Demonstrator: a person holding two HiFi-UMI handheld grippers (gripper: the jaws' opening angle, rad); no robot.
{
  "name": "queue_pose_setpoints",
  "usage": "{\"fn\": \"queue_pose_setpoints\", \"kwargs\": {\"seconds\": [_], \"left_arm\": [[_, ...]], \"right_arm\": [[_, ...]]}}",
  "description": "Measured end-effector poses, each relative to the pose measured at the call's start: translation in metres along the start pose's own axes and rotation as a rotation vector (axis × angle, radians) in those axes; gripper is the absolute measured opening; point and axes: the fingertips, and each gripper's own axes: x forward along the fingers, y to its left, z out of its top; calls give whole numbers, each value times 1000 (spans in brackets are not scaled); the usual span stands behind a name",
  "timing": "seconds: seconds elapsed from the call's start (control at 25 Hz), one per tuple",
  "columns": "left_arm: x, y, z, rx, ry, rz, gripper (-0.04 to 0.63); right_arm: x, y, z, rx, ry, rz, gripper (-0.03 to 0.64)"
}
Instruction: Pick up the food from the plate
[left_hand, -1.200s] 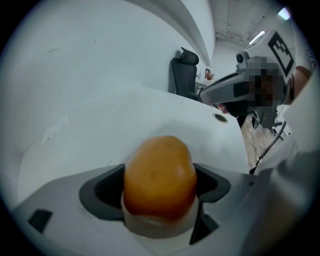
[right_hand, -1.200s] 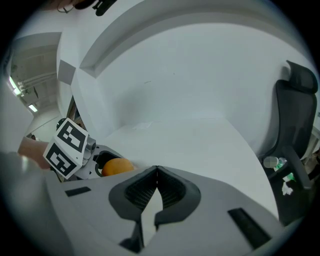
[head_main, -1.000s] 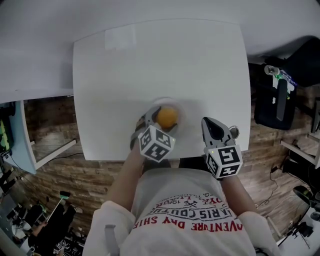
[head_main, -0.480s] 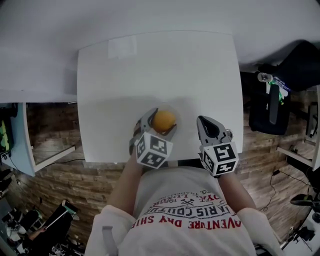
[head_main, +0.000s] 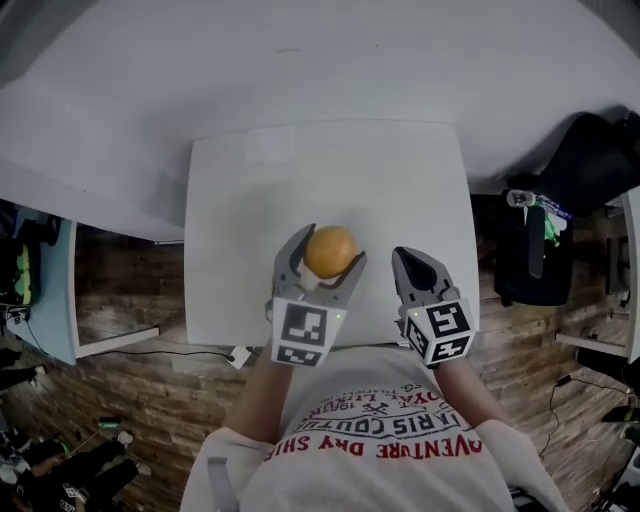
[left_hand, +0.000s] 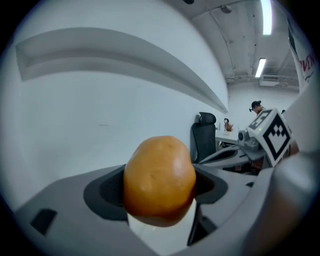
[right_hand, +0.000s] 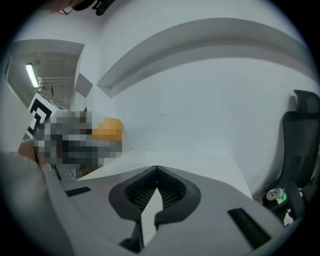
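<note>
Left gripper (head_main: 327, 247) is clamped on the food (left_hand: 159, 180), a round orange-brown lump with smooth skin, one jaw on each side, grip about at its middle. It sits raised over the near part of the white table (head_main: 250, 190), not touching it. Can't make out the plate below. Looks like the pick is basically done and the step in hand is the lift. To do it well: hold the squeeze even, no harder, since the lump is round and slick and could pop forward out of the jaws. Raise straight and level, no wrist twist, tips not dipped. Right gripper (head_main: 404, 257) is just beside, off the food's right side, jaws together with nothing between them. Best left parked there, clear of the lift path, ready to cup under if the food slips
</note>
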Motion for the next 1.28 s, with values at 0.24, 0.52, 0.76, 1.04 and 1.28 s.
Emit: {"fn": "queue_pose_setpoints", "kwargs": {"seconds": [0.24,0.52,0.76,1.04,1.28], "left_arm": [[-31,9,50,2,-146,57,364],[-40,8,65,-5,-200,62,364],[-36,3,61,-21,-195,38,364],[-34,6,58,-33,-187,43,364],[-32,8,55,-33,-168,56,364]], "right_arm": [[-14,15,47,-39,-155,55,11],[-18,21,67,-74,-219,58,11],[-18,18,69,-91,-225,48,11],[-18,16,68,-102,-210,40,11],[-16,12,68,-90,-207,29,11]]}}
